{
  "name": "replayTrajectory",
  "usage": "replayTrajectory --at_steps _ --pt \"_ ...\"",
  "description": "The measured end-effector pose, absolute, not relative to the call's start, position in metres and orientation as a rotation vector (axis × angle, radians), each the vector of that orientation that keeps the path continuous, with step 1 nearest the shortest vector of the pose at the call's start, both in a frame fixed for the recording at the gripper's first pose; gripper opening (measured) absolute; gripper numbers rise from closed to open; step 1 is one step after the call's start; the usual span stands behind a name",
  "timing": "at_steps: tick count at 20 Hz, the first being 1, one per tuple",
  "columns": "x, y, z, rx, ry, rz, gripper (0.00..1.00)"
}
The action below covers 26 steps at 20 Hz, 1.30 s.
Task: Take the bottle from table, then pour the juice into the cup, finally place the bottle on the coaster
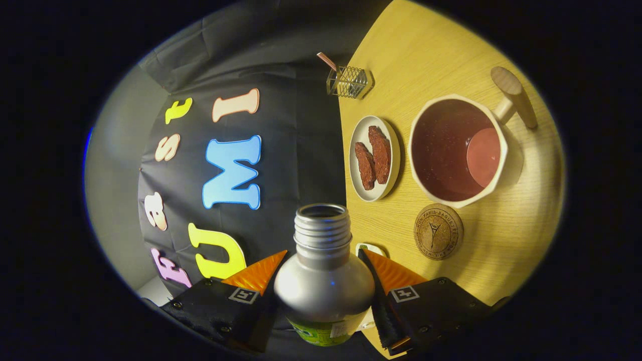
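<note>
My gripper pinches the uncapped silver metal bottle, both fingers on it; beyond, cream cup w/ wooden handle and round cork coaster near desk edge.

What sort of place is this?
Probably a recording booth dressed as a dining spot: a wooden table with a cup, a plate of snacks and a coaster. The hand-held gripper grips a bottle.

Booth corner in warm lamplight

A pale wooden table is glowing under warm yellowish light, a black cloth wall is hanging creased right behind it, and a plain grey wall is showing beyond the cloth.
</note>
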<state>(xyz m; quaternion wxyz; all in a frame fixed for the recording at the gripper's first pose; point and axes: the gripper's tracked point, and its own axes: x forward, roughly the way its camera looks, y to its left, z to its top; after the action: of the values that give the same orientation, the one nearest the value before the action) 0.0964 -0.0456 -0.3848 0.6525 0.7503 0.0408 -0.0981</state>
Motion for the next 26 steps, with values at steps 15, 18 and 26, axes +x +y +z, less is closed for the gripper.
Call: replayTrajectory --at_steps 15,18,26 --pt "0.099 -0.061 -0.392 1.86 0.017 -0.26 0.8" --pt "0.099 -0.064 -0.393 1.894 0.002 -0.273 0.8" --pt "0.102 -0.066 -0.395 1.951 -0.018 -0.3 0.8"
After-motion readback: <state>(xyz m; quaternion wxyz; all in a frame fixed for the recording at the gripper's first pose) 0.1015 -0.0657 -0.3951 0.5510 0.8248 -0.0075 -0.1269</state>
